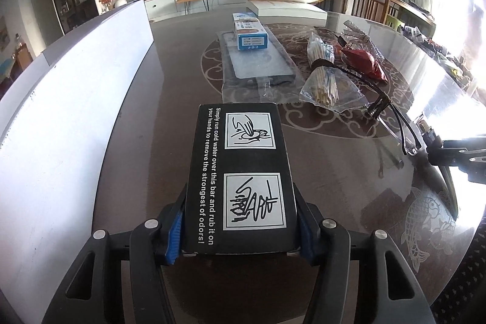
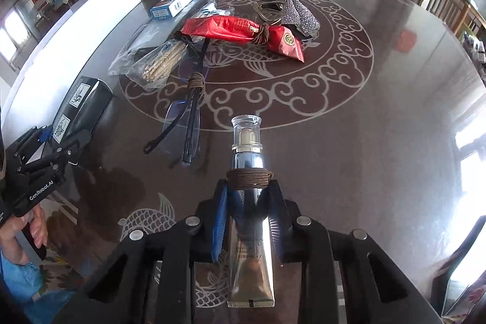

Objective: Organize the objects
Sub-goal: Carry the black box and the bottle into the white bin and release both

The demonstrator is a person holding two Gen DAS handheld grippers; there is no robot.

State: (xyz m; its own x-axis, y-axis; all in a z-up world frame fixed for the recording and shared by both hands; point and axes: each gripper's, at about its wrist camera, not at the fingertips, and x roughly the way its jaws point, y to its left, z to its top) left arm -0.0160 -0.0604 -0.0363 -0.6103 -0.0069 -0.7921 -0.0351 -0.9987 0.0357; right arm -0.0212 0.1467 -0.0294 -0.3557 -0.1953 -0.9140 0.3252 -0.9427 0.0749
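- Left tool [image 1: 240, 220] is clamped on the near end of a black box [image 1: 240, 172], blue pads [image 1: 174, 236] pressing its two long sides; the box's long axis runs straight out along the fingers, toward the middle of the worktop [image 1: 349, 172].
- Right tool [image 2: 247, 202] grips a silver tube [image 2: 247, 172] low on its body, clear cap [image 2: 246, 128] pointing away from the hand, crimped end back under the wrist (a brown cord is wound round the tube just ahead of the fingertips).
- Both held things sit near the worktop's near edge; from these views I cannot tell whether either rests on the glass or hangs just over it.
- The loose pile lies ahead of both tools: folded glasses [image 2: 188, 123] nearest, between the two, then a bag of sticks [image 1: 325, 72], a red packet [image 2: 243, 31], a blue-and-white box [image 1: 250, 34] and a glittery bow [image 2: 288, 5] farther off.
- The white tray wall [image 1: 76, 87] runs along the left side, just beside the black box, so the left hand is the nearer one to it; judging by that, a short sideways carry would bring the box over it.
- Right tool sits to the right of the glasses, well apart from the tray.
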